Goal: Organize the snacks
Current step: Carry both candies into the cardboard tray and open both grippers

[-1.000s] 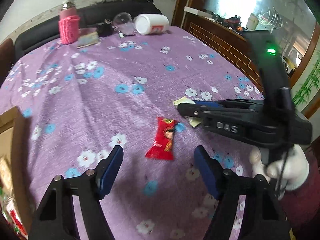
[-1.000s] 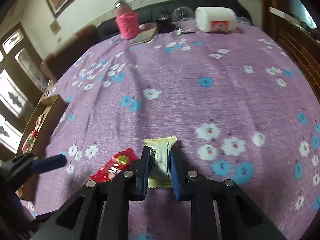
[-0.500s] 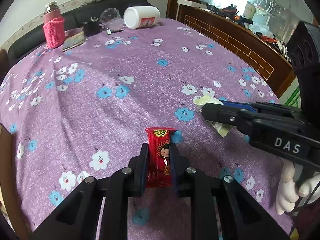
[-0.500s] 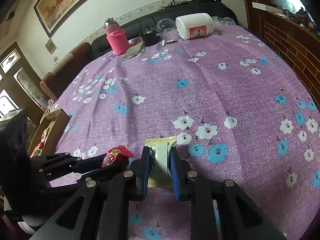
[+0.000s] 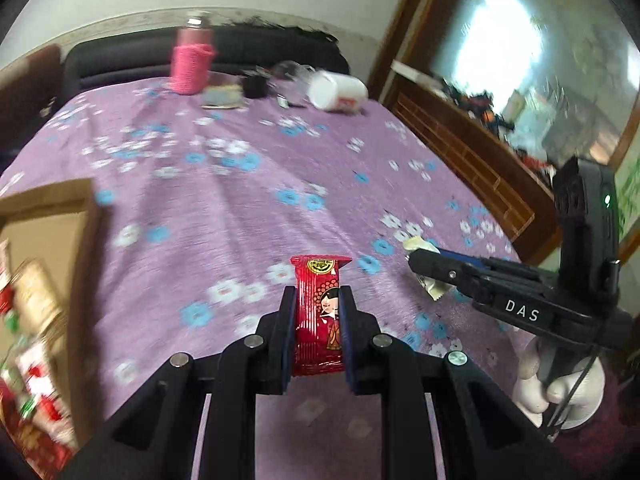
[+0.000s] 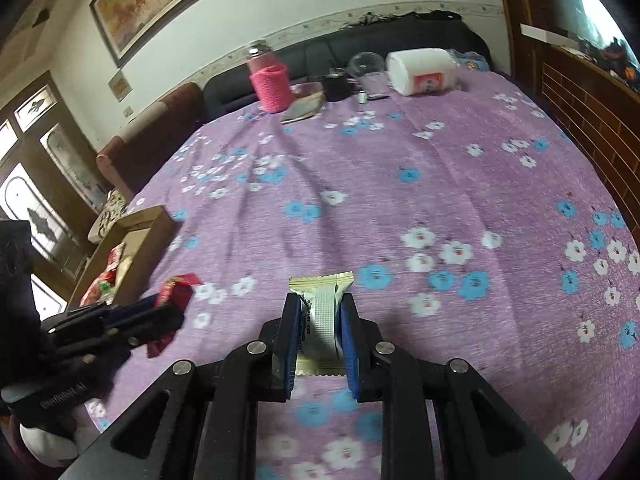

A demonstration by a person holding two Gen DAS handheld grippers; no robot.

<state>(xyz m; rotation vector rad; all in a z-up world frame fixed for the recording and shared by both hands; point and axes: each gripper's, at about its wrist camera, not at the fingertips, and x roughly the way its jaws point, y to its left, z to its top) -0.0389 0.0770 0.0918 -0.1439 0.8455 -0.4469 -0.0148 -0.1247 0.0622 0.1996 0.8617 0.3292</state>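
My left gripper (image 5: 318, 294) is shut on a red snack packet (image 5: 319, 312) and holds it above the purple flowered tablecloth (image 5: 240, 208). My right gripper (image 6: 320, 300) is shut on a pale cream snack packet (image 6: 322, 312), also lifted off the cloth. In the left wrist view the right gripper (image 5: 416, 258) reaches in from the right with the cream packet (image 5: 420, 245) in it. In the right wrist view the left gripper (image 6: 176, 308) shows at the left with the red packet (image 6: 176, 286). An open cardboard box (image 5: 48, 224) holding several snacks stands at the left table edge; it also shows in the right wrist view (image 6: 132, 236).
At the far end of the table stand a pink knit-covered bottle (image 6: 270, 80), a flat book (image 6: 302, 108), a clear cup (image 6: 366, 68) and a white jar on its side (image 6: 422, 70). A dark sofa (image 6: 360, 40) lies behind. A wooden cabinet (image 5: 460, 148) runs along the right.
The left gripper closed on the red packet and lifted it, then swung left so the box came into view. The right gripper has risen with the cream packet.
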